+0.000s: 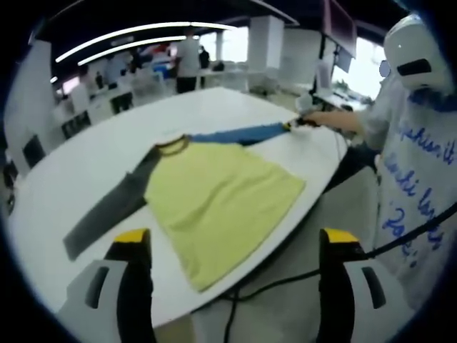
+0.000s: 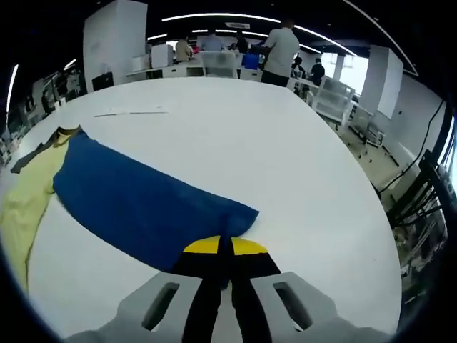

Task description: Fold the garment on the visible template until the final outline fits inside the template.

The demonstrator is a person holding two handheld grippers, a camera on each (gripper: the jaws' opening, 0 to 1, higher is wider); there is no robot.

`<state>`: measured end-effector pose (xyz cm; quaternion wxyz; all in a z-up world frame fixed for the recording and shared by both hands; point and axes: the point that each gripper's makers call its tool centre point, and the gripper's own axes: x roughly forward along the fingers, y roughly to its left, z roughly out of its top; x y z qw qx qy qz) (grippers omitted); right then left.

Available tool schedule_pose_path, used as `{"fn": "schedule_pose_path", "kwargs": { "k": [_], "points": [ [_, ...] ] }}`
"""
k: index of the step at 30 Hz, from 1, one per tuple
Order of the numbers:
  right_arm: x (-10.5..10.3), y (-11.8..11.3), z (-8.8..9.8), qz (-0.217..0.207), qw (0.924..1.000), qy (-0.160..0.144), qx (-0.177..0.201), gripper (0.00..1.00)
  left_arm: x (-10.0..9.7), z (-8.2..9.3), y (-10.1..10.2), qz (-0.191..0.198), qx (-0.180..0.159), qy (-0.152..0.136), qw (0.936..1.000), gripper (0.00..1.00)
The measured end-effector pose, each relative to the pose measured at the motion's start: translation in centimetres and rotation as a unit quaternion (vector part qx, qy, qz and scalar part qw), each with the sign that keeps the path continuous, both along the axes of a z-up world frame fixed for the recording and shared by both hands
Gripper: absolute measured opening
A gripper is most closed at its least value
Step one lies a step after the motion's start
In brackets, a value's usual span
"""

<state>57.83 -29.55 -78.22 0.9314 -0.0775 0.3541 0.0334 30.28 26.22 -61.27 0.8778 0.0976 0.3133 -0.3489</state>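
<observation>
1. Lying flat on the white surface [image 1: 107,143], the garment [image 1: 214,200] is a long-sleeved shirt with a yellow-green body, a grey sleeve [image 1: 107,211] and a blue sleeve [image 1: 239,133].
2. In the left gripper view the shirt's hem corner reaches the near edge of the surface, the grey sleeve runs out toward the left, and the blue sleeve stretches away toward the far right edge.
3. The left gripper [image 1: 235,246] hangs above the near edge with its yellow-tipped fingers [image 1: 132,239] set wide apart and nothing between them; the shirt's hem corner shows in the gap, but whether the fingers are near it cannot be told.
4. The right gripper [image 2: 224,246] has its fingers pressed together, pinching the cuff end of the blue sleeve [image 2: 143,204].
5. In the right gripper view the blue sleeve lies spread on the surface, running from the fingers back to the yellow body [image 2: 25,204] at the left.
6. The same right gripper [image 1: 303,123] shows in the left gripper view at the sleeve's far end, held by the person's arm [image 1: 343,121].
7. The person wears a white top with blue lettering [image 1: 418,171].
8. A black cable [image 1: 285,279] trails below the near edge of the surface.
9. People [image 2: 280,50] stand among desks in the background.
</observation>
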Motion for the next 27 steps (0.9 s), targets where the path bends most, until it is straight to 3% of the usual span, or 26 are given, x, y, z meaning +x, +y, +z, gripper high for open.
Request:
{"fn": "schedule_pose_path", "kwargs": {
  "k": [16,20,27],
  "points": [
    [-0.1,0.1,2.0,0.001,0.9999,-0.011,-0.004,0.03,-0.2,0.2,0.5,0.005,-0.004,-0.002,1.0000,0.93],
    [-0.1,0.3,3.2,0.004,0.9999,-0.015,-0.007,0.03,-0.3,0.4,0.7,0.007,-0.003,-0.010,0.9999,0.94],
    [-0.1,0.7,3.7,0.004,0.9997,-0.023,-0.009,0.03,-0.3,0.6,0.8,0.003,0.001,-0.019,0.9998,0.96]
  ]
}}
